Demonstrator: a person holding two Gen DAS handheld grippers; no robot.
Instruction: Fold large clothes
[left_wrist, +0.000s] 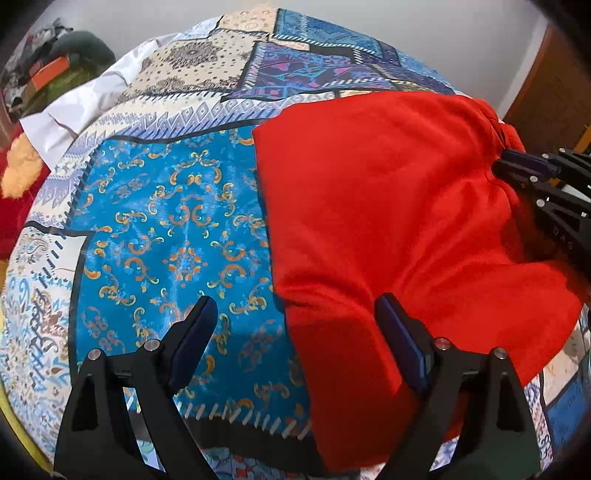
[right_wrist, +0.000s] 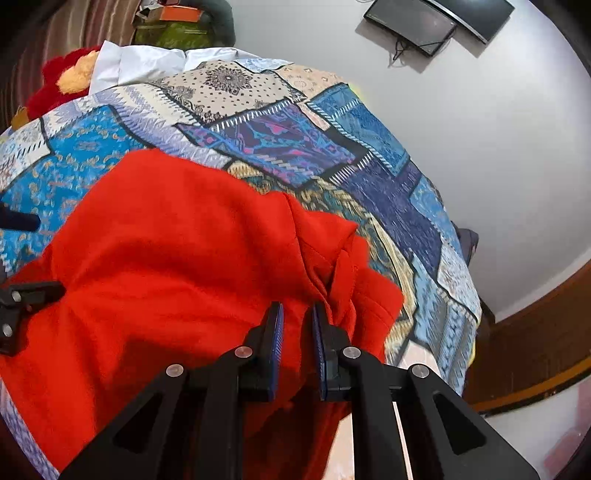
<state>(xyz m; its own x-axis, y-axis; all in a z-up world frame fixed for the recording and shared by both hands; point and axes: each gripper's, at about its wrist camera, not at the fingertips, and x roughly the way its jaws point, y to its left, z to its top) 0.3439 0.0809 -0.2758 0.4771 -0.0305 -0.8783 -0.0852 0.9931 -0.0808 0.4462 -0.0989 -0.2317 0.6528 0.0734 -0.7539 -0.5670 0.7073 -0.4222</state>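
Red garment (left_wrist: 388, 206) lay spread on the patterned bedspread (left_wrist: 173, 221). We held our left gripper (left_wrist: 295, 332) wide open and empty above the garment's left edge, one finger over red cloth, the other over the bedspread. Our right gripper (right_wrist: 298, 332) was nearly closed, pinching bunched fabric at the garment's far-right edge.

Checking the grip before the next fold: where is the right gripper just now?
The right gripper sits at the red garment's bunched edge, jaws nearly closed on a fold, near the patchwork bedspread's right side.
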